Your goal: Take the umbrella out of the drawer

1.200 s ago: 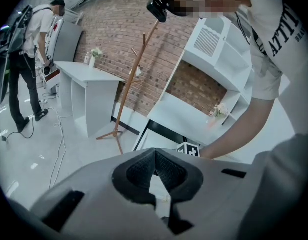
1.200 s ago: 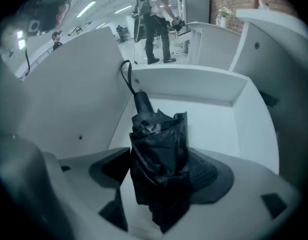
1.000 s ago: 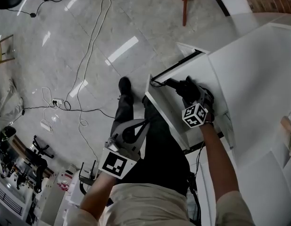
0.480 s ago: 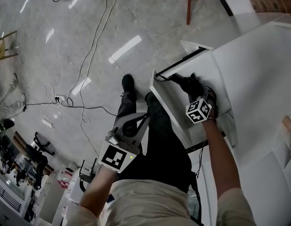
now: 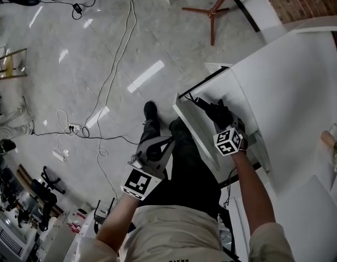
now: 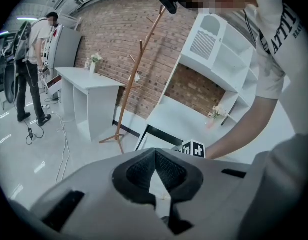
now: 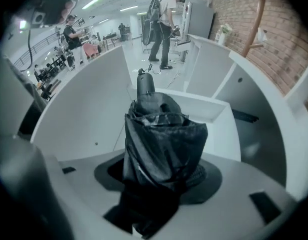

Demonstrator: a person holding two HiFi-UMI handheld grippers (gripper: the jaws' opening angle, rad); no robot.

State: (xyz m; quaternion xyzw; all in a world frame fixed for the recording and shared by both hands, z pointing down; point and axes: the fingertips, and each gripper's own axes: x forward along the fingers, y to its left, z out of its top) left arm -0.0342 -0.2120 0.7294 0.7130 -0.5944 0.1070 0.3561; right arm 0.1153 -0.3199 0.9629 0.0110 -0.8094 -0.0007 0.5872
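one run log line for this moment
right gripper: jaws just closing, shut on umbrella at open drawer | left gripper: shut, empty

A folded black umbrella (image 7: 161, 134), fabric crumpled, is pinched in the right gripper's (image 7: 158, 176) jaws, which have just been closing. Its handle points down into the open white drawer (image 5: 194, 131).

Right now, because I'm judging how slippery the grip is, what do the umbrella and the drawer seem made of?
Umbrella: thin dark woven fabric, probably nylon or polyester, judging by its crumpled folds and faint sheen; its handle looks like smooth hard plastic. Drawer: smooth matte white panels, likely painted or laminated board, with no visible grain.
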